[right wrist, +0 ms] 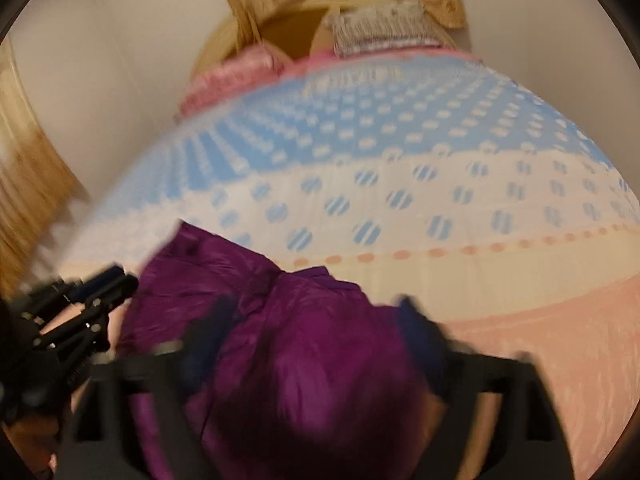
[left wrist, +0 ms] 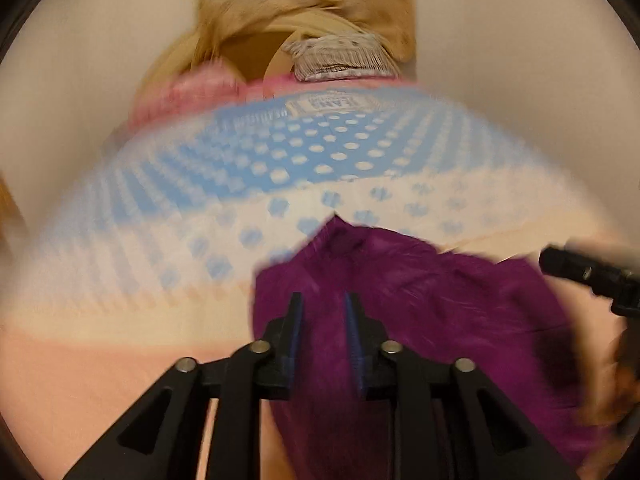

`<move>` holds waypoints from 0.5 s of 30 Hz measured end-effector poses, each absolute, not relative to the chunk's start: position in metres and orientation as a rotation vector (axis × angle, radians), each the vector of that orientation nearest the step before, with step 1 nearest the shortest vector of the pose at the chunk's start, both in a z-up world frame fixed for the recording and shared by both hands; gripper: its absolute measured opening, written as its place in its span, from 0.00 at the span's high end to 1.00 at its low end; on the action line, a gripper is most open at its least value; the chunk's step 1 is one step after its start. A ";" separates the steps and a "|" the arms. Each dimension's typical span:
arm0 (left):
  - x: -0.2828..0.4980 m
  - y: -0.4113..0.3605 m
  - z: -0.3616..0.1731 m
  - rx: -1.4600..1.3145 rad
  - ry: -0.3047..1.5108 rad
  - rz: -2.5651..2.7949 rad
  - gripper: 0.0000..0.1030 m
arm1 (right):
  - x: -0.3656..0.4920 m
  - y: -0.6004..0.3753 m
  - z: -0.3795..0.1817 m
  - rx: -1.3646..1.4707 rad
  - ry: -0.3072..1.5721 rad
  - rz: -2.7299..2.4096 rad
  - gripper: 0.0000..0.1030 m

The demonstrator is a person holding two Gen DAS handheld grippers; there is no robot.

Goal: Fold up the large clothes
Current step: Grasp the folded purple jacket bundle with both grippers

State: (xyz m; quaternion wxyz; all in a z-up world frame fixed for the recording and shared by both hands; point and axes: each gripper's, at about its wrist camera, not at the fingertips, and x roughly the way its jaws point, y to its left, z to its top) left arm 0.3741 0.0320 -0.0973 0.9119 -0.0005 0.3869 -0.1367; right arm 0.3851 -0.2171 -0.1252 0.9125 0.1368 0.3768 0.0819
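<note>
A shiny purple garment [left wrist: 420,312] lies bunched on a bed sheet [left wrist: 120,360] printed in blue, white and peach. My left gripper [left wrist: 322,300] is over the garment's near part, its fingers a small gap apart with purple cloth showing between them. In the right wrist view the same garment [right wrist: 280,340] fills the lower middle. My right gripper [right wrist: 312,320] is open wide, its blurred fingers on either side of a raised mound of the cloth. The left gripper shows at the left [right wrist: 100,284], and the right gripper shows at the far right of the left wrist view [left wrist: 560,260].
Pillows and bundled bedding in tan, pink and grey [left wrist: 312,40] lie at the head of the bed against a pale wall [left wrist: 80,60]. A wooden edge [right wrist: 24,160] stands at the left. Both views are motion-blurred.
</note>
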 end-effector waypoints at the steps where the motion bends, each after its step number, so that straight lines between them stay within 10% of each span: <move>1: 0.373 0.043 -0.101 -0.094 0.832 -0.294 0.52 | 0.373 -0.229 -0.123 0.338 0.752 0.181 0.00; 4: 0.368 0.061 -0.122 -0.228 0.895 -0.324 0.26 | 0.364 -0.247 -0.141 0.494 0.816 0.244 0.00; 15: 0.355 0.091 -0.163 -0.525 0.909 -0.317 0.08 | 0.348 -0.224 -0.194 0.437 0.873 0.222 0.00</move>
